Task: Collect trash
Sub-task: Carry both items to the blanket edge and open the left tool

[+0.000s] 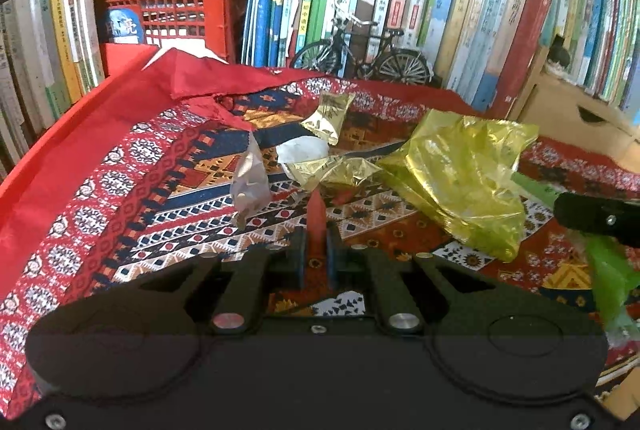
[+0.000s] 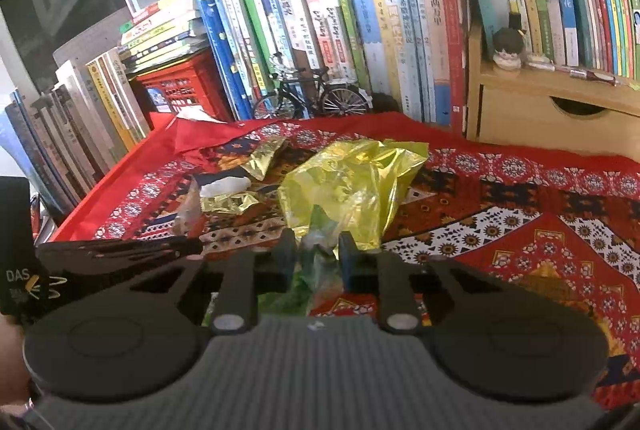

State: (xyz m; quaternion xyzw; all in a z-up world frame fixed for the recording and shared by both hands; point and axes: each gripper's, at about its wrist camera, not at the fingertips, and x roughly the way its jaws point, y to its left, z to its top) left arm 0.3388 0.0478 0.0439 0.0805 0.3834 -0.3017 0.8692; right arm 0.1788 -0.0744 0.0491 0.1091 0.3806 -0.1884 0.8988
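Left gripper [image 1: 316, 250] jaws clamped on red scrap [image 1: 317, 213]; right gripper [image 2: 316, 254] jaws narrow, gripping green plastic bag [image 2: 316, 270].

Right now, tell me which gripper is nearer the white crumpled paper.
Left. The left gripper, shut on a red scrap, sits just before the white crumpled paper; the right gripper is farther right.

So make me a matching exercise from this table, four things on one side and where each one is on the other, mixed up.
Things:
1. red scrap
2. green bag
3. toy bicycle
4. white tissue

Places:
A. standing against the books
B. between the right gripper's jaws
C. pinched in the left gripper
D. on the cloth among gold wrappers

Pairs: 1-C, 2-B, 3-A, 4-D
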